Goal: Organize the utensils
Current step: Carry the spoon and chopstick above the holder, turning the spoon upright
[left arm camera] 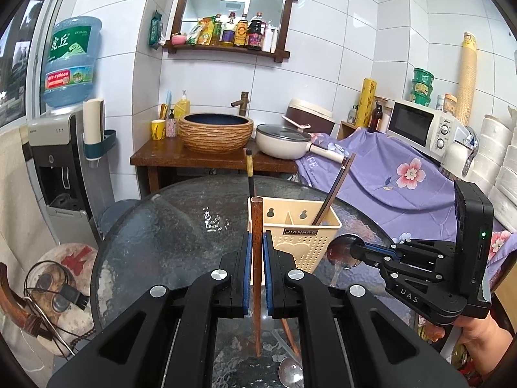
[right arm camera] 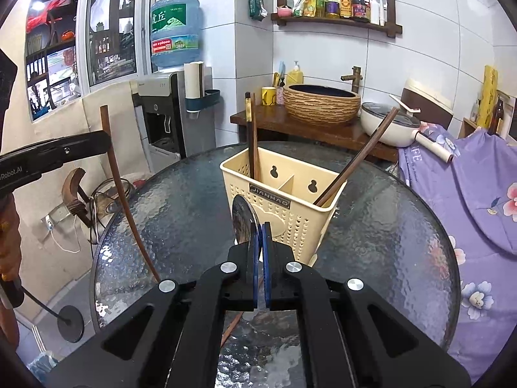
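The left gripper (left arm camera: pixel 257 252) has its jaws clamped narrow on a brown wooden chopstick (left arm camera: pixel 257 278), which stands upright, long axis vertical, its lower tip just above the round dark glass counter (left arm camera: pixel 168 226). The right gripper (right arm camera: pixel 261 252) has its jaws pressed tight on a shiny metal spoon (right arm camera: pixel 244 223), bowl pointing up toward 12 o'clock and seen edge-on. Ahead on the counter stands a cream perforated plastic utensil holder (right arm camera: pixel 290 213); dark chopsticks (right arm camera: pixel 355 158) lean from its right compartment toward 1 o'clock. Another metal spoon (left arm camera: pixel 289 371) lies at 6 o'clock.
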